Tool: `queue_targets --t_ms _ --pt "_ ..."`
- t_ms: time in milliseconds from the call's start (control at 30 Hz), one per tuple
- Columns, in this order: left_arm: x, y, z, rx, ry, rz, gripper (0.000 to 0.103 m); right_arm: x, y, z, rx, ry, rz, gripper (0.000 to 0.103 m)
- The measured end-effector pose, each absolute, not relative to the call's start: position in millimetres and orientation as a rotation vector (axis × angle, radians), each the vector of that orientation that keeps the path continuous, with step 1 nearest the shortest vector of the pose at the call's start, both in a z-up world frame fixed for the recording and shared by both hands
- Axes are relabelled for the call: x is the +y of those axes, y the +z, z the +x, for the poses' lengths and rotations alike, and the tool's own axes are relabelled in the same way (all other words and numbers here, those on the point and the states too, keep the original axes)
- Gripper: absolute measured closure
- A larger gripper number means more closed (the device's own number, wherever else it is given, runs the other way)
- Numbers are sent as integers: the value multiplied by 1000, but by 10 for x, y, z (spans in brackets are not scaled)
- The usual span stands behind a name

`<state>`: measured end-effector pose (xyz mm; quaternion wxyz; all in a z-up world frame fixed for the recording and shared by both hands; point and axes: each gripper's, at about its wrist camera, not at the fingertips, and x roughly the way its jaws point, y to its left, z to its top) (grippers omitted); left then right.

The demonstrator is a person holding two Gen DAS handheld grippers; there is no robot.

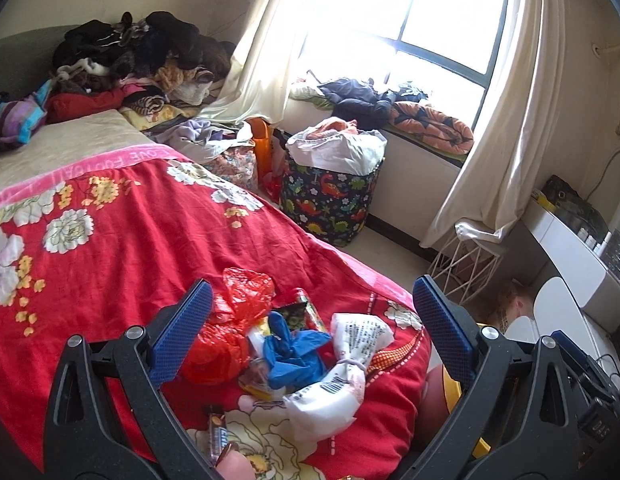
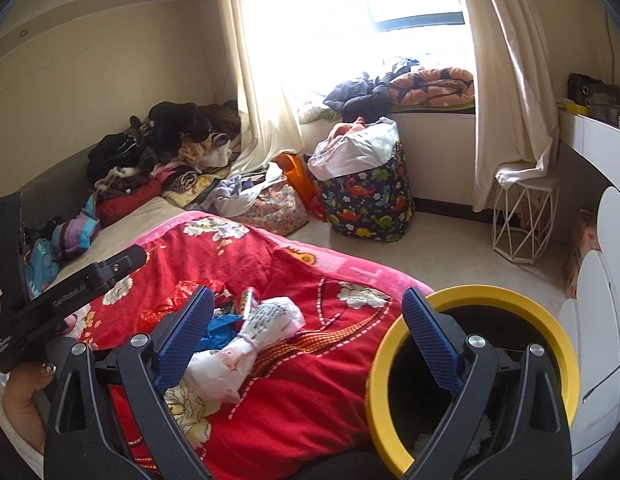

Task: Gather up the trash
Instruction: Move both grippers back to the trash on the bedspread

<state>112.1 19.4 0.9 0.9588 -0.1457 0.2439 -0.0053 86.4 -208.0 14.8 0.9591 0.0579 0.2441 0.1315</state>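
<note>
My left gripper has its jaws spread wide with nothing pinched between them; the trash pile sits on the red quilt in the gap between the blue pads, untouched. My right gripper is equally wide open and empty, its right finger hanging over the mouth of the yellow-rimmed bin, its left finger over the near edge of the pile. The bin stands just right of the bed, close to me. In the pile, the white bag, cinched in the middle by a band, lies with its long axis running from near to far, its printed end pointing away toward the window. Left of it lies a crumpled blue glove, and further left a red plastic bag bunched up, no clear axis. Behind the glove a small can lies on its side, long axis running near to far. A wrapped bar lies nearest me on the quilt, pointing away from me. Across the room, a dinosaur-print hamper stands on the floor under the window.
</note>
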Motion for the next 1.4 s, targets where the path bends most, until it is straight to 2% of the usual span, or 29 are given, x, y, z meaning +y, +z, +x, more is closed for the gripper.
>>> queue_targets --t_ms 867,1400 --pt "928 -304 1123 571 126 -354 11 -1323 -169 1113 589 411 32 9" --pt "891 -633 1246 663 41 -358 12 -1144 -659 1432 729 423 30 9"
